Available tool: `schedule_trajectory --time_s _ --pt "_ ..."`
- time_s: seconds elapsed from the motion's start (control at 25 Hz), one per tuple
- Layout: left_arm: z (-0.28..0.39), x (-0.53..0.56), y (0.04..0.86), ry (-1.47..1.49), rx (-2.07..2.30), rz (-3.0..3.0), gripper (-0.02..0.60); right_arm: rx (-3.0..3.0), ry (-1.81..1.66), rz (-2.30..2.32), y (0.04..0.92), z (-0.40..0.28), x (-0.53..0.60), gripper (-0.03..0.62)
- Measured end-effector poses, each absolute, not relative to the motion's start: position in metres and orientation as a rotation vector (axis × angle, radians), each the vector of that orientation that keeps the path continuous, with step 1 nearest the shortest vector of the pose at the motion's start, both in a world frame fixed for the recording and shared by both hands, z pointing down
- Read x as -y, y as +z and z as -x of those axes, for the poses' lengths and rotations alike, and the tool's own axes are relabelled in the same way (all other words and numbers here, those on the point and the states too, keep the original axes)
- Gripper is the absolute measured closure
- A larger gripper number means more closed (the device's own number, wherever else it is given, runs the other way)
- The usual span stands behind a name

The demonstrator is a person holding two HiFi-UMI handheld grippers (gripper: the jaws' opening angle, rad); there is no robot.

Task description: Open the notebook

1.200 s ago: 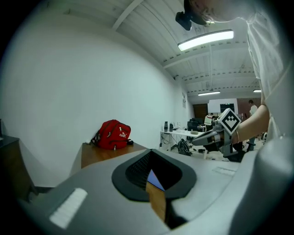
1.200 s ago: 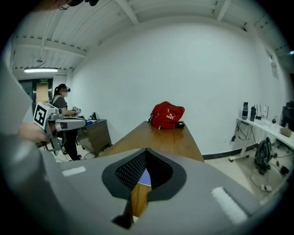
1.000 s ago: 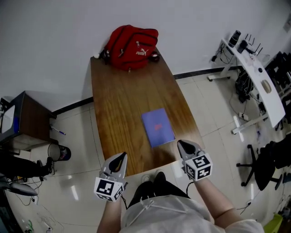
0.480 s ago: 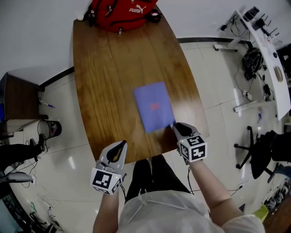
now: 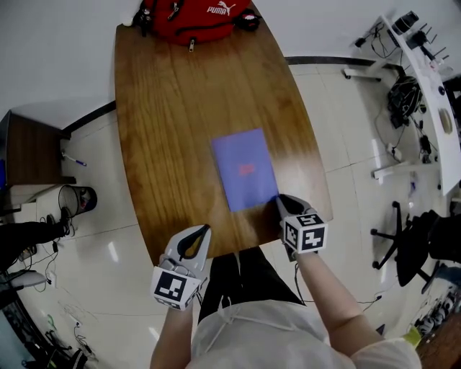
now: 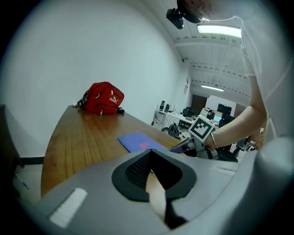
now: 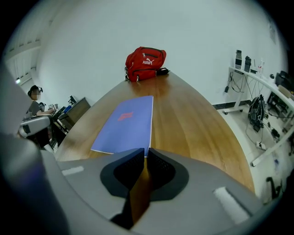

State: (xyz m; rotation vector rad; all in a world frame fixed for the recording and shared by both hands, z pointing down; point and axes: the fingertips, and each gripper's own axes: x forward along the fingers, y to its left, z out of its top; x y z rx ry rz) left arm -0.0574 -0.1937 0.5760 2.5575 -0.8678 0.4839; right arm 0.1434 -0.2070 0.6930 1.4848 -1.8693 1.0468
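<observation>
A closed blue notebook (image 5: 243, 169) with a red mark on its cover lies flat on the wooden table (image 5: 166, 108), near the front edge. My right gripper (image 5: 281, 200) points down at the notebook's near right corner (image 7: 148, 148). Its jaws are closing and stand a narrow slit apart, with the corner just at the tips and table wood showing through the slit. My left gripper (image 5: 204, 230) hovers at the table's front edge, left of the notebook (image 6: 138, 141) and apart from it. It is shut and holds nothing.
A red bag (image 5: 194, 14) sits at the table's far end. A dark cabinet (image 5: 29, 155) and a bin (image 5: 72, 198) stand on the floor to the left. A white desk (image 5: 425, 50) and an office chair (image 5: 418, 245) are on the right.
Both grippers came down toward the table's front edge. The right one moved forward to the notebook's near right corner. The notebook has not moved.
</observation>
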Motion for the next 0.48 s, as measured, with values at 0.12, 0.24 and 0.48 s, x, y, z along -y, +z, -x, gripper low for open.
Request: schedule_trajectory --time_s 0.12,0.24,0.48 --pt "0.058 0.193 0.579 0.483 0.86 -2.553 0.575 1.878 1.043 -1.465 0.693 -0.143 0.208 0.578" --pt "0.059 0.193 0.579 0.473 0.864 -2.54 0.575 1.886 1.045 -1.459 0.69 -0.142 0.208 0.586" --pt "0.058 0.194 0.568 0.444 0.867 -2.559 0.575 1.929 1.026 -1.493 0.663 -0.141 0.211 0.586"
